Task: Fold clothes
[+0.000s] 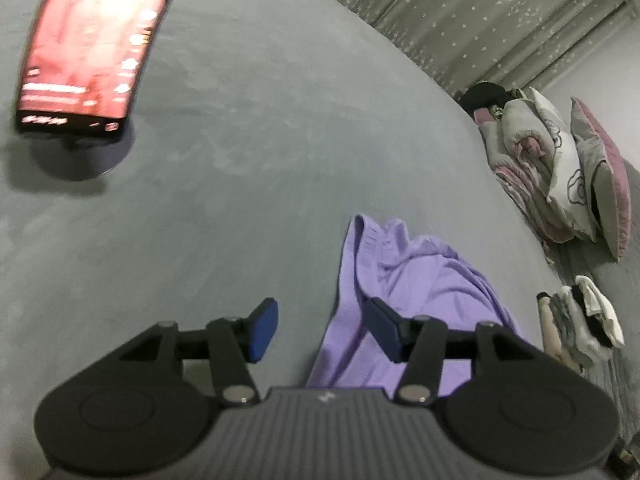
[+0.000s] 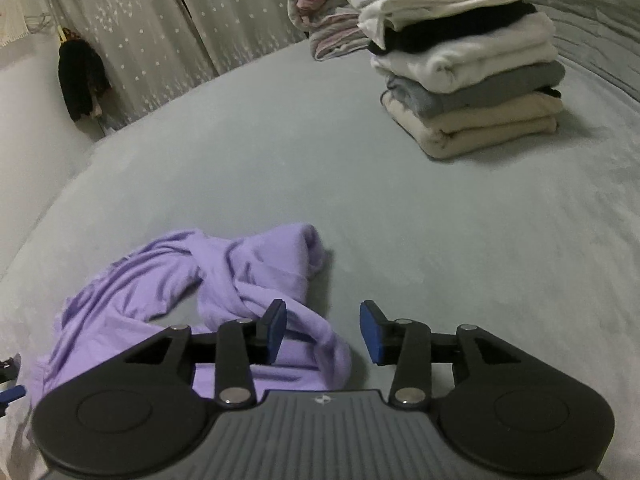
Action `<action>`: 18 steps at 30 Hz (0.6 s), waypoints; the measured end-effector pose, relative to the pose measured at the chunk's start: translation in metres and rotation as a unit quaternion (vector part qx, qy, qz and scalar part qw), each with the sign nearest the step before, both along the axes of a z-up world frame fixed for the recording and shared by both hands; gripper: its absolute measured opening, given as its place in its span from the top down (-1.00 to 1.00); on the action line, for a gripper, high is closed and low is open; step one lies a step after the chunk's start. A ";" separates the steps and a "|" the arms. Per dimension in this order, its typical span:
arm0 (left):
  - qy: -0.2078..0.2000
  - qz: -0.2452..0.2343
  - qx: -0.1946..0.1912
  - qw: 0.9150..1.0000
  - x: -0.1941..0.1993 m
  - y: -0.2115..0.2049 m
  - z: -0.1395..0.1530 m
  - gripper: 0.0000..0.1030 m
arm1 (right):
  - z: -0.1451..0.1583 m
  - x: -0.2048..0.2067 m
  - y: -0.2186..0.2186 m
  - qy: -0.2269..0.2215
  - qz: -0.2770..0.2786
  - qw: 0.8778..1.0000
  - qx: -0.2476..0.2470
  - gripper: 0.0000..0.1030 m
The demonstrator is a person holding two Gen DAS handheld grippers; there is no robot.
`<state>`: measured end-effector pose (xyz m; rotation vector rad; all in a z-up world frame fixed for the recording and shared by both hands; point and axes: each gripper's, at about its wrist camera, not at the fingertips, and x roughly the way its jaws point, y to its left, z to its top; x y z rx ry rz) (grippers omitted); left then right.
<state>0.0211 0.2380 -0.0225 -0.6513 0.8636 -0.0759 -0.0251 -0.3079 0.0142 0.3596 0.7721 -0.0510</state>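
I am looking down on a wide grey plush bedspread (image 2: 400, 208). Lying crumpled on it, near both tools, is a lilac knit garment (image 2: 248, 280), bunched and twisted, not folded. Well apart from it, a stack of folded cream, grey, black and white clothes (image 2: 468, 68) is sitting further up the bed. A phone on a round stand (image 1: 88, 48) is glowing off to my left.

I am holding the left gripper (image 1: 324, 330) wide open and empty, over the garment's edge. The right gripper (image 2: 323, 330) is likewise gaping and holding nothing, just beside the cloth.

Risk as I judge it: pinching several twisted layers at once and dragging the knot tighter.

In the right view the garment's long axis is running from lower left up to the right, its rolled end pointing toward the stack; which end is the collar I cannot tell.
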 end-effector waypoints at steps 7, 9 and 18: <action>-0.023 0.001 0.045 0.999 0.037 -0.031 -0.011 0.02 | 0.015 0.017 0.023 -0.033 0.012 0.999 -0.034 0.18; -0.030 0.001 0.058 0.998 0.047 -0.040 -0.014 0.06 | 0.017 0.024 0.031 -0.041 0.018 0.998 -0.040 0.17; -0.053 0.000 0.111 0.992 0.086 -0.069 -0.026 0.52 | 0.009 0.069 0.068 -0.053 0.063 0.993 -0.083 0.17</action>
